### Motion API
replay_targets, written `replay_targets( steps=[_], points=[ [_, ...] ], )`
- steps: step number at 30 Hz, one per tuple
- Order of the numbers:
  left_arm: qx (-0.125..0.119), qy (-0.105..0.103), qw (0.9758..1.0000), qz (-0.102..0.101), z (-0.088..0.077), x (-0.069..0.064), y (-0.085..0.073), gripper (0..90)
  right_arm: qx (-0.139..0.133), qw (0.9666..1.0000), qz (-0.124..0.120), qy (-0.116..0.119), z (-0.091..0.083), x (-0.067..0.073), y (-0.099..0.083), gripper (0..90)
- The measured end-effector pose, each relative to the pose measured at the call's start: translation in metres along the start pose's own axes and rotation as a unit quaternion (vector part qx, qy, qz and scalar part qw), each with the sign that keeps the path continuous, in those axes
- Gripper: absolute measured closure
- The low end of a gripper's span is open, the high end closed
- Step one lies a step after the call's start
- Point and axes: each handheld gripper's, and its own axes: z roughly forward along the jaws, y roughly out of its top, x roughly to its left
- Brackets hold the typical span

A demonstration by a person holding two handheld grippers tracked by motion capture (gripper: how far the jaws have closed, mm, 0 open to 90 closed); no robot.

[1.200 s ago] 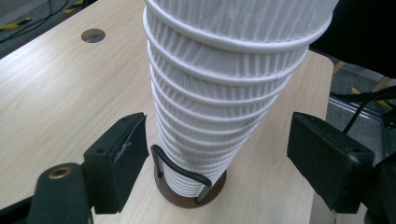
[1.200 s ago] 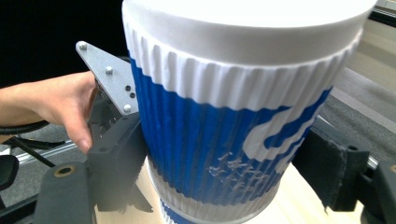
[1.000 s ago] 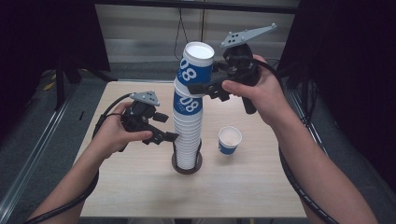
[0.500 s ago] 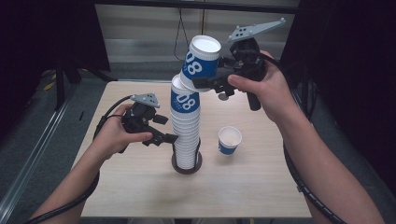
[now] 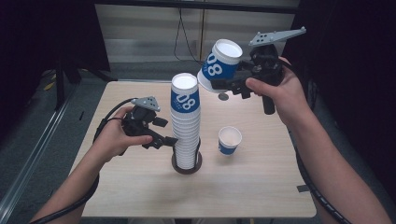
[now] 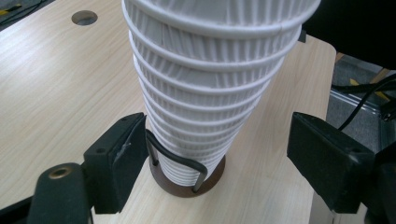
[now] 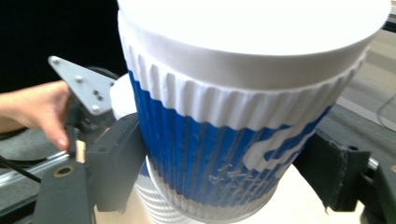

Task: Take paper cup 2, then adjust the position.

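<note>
While right gripper (image 5: 219, 85) pinches lifted cup (image 5: 219, 64) (tilted), left gripper (image 6: 215, 161) spread around cup stack (image 5: 185, 126), pads apart from it.

Light wooden table (image 5: 140, 196) with 1 round hole (image 5: 223, 96) near its far edge, 1 small blue-and-white paper cup (image 5: 229, 140) standing upright, grey floor (image 5: 42, 135) at left, black cable (image 5: 180, 32) hanging behind.

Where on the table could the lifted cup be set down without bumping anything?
The right gripper holds the lifted cup. Bare tabletop lies along the near edge and right of the single cup. The far left corner looks free too. The middle is crowded: cup stack, its holder and the left gripper.
</note>
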Motion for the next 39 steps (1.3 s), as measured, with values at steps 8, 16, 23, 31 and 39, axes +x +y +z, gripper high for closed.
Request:
replay_targets(
  steps=[8,16,23,31,39],
  points=[
    [0.007,0.000,1.0000,0.005,0.000,-0.002,-0.006,20.3,0.017,0.9998,-0.001,-0.010,-0.004,-0.006,-0.018,20.8],
    [0.011,-0.003,0.9999,0.006,-0.001,-0.006,-0.013,20.3,0.031,0.9994,0.001,-0.013,-0.003,-0.008,-0.036,20.8],
    [0.004,-0.005,1.0000,0.007,0.001,-0.011,-0.019,20.3,0.037,0.9992,0.006,-0.008,0.001,-0.009,-0.053,20.8],
    [0.005,-0.014,0.9999,0.003,0.007,-0.015,-0.030,20.3,0.047,0.9988,0.011,-0.004,0.005,-0.010,-0.074,20.7],
    [0.010,-0.019,0.9998,0.004,0.010,-0.020,-0.038,20.3,0.051,0.9986,0.016,-0.003,0.006,-0.011,-0.093,20.8]
  ],
)
